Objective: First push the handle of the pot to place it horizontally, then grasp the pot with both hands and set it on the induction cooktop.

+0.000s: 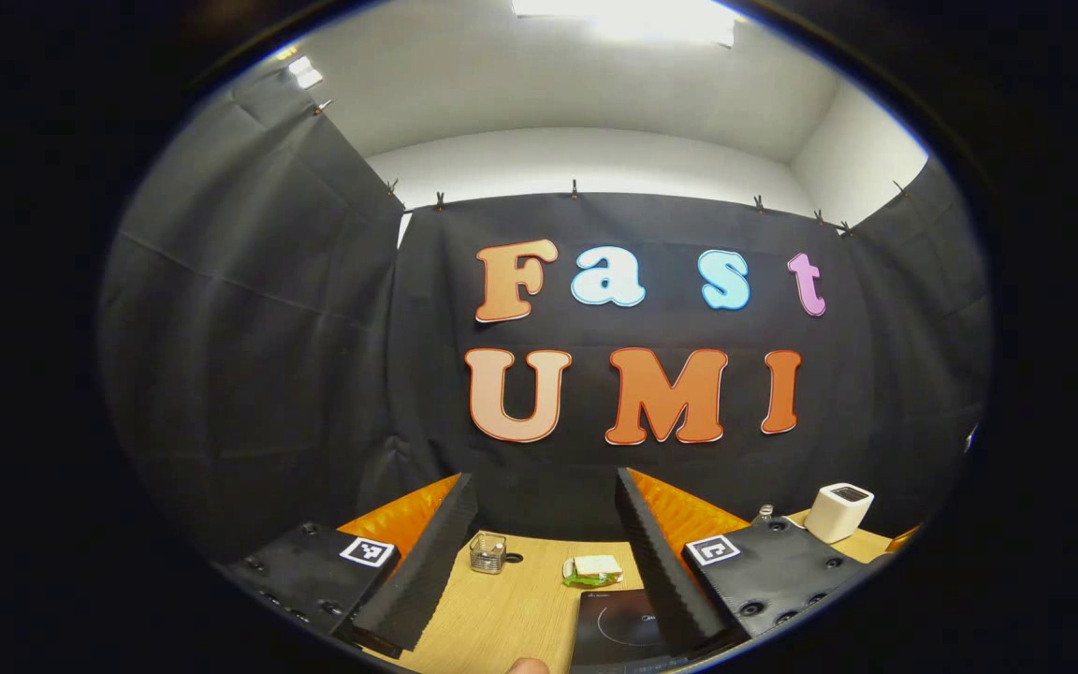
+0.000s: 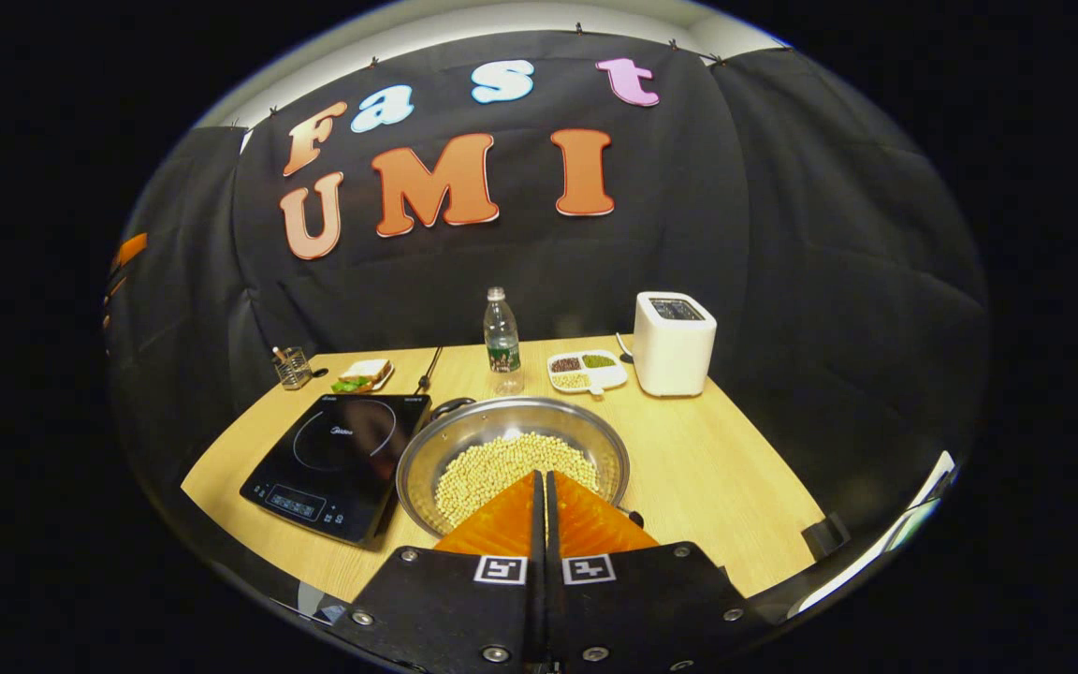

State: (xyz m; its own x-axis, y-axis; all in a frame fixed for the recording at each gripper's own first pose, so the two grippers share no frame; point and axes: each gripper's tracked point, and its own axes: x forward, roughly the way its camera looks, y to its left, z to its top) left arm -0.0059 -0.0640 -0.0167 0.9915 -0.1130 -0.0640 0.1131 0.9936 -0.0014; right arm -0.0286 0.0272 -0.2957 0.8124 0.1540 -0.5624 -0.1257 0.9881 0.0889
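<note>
Right gripper [image 2: 540, 487] closed over steel pot [image 2: 513, 449] of pale beans, beside induction cooktop [image 2: 338, 459], left gripper [image 1: 546, 501] spread apart.

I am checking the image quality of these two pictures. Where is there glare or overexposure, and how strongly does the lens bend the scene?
Left gripper view: the ceiling light is blown out white; the wall's top edge curves. Right gripper view: even light, the pot rim shows soft reflections, the induction cooktop a faint sheen; the table edge bows strongly; the shut right hand-held gripper looks sharp.
</note>
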